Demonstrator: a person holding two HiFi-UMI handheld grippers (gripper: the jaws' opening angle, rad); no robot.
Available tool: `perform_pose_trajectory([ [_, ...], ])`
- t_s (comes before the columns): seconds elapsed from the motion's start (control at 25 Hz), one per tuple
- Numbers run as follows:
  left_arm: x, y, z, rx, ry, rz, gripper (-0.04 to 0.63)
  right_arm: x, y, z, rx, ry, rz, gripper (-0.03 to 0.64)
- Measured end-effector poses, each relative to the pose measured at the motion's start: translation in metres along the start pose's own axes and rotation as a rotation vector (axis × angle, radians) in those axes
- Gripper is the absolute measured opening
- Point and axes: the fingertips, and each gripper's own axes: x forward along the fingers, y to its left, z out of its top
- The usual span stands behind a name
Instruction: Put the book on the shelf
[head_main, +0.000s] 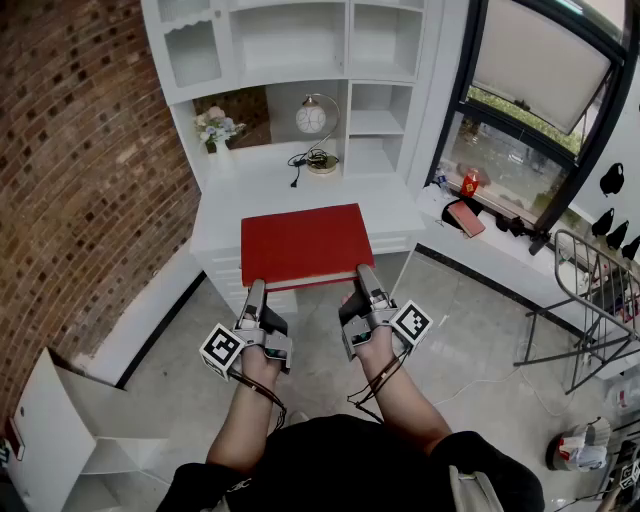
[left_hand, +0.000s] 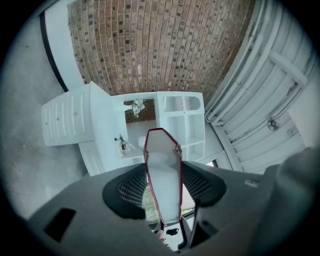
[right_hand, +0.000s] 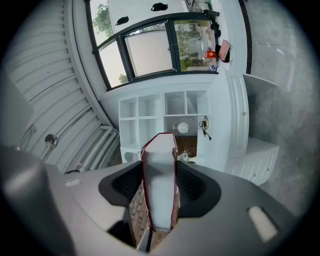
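Observation:
I hold a large red book (head_main: 305, 243) flat in the air in front of the white shelf unit (head_main: 300, 45). My left gripper (head_main: 256, 290) is shut on the book's near left edge. On the near right edge my right gripper (head_main: 366, 274) is shut as well. In the left gripper view the book's white page edge (left_hand: 164, 165) runs between the jaws of the left gripper (left_hand: 163, 192), with the shelf unit (left_hand: 185, 125) beyond. The right gripper view shows the same page edge (right_hand: 160, 170) clamped in the right gripper (right_hand: 159, 192), facing the shelf unit (right_hand: 165, 107).
A globe lamp (head_main: 312, 120) with a cable and a flower pot (head_main: 215, 127) stand on the desk top (head_main: 260, 185) under the shelves. A brick wall (head_main: 80, 170) is at the left, a window sill (head_main: 480, 240) with small items and a metal rack (head_main: 600, 300) at the right.

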Motion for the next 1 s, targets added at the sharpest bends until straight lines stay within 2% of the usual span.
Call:
perform_pose_trajectory([
  [0.44,0.002,0.008,0.016,0.026,0.017,0.002,0.227,0.009,-0.004,-0.011,0.012,-0.017,0.008,0.222],
  [0.76,0.008,0.015,0.047,0.015,0.033,-0.012,0.225,0.030,-0.010,-0.033,0.007,-0.029,0.000,0.222],
  [1.0,0.015,0.013,0.067,-0.011,0.080,-0.049,0.225,0.050,-0.008,-0.046,-0.029,-0.052,0.029,0.222],
])
